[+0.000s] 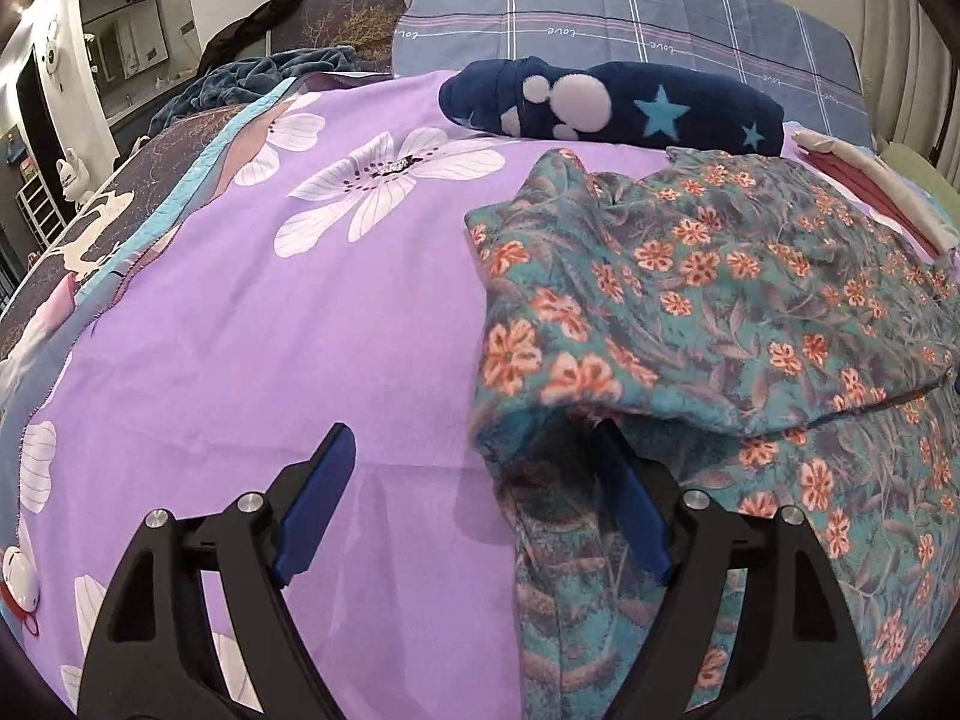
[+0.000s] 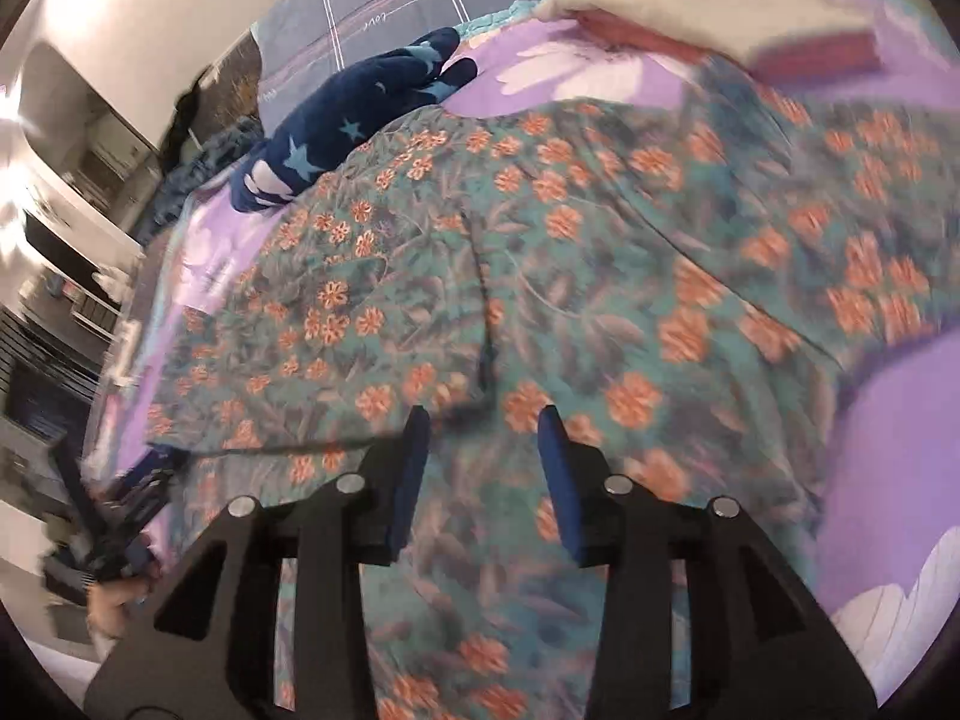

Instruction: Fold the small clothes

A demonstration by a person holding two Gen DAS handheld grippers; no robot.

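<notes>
A teal garment with orange flowers (image 1: 720,300) lies partly folded on a purple flowered bedsheet (image 1: 270,330); it also fills the right wrist view (image 2: 540,252). My left gripper (image 1: 474,438) is open at the garment's left front corner; its right finger (image 1: 630,510) lies under the lifted fold edge, its left finger (image 1: 318,492) over bare sheet. My right gripper (image 2: 483,420) is open just above the garment, holding nothing. The left gripper shows blurred at the lower left of the right wrist view (image 2: 132,498).
A rolled navy fleece with stars and white paw marks (image 1: 612,105) lies behind the garment, also seen from the right wrist (image 2: 348,120). A folded cream and red cloth (image 1: 870,186) sits at the far right. A blue plaid pillow (image 1: 630,6) is at the head.
</notes>
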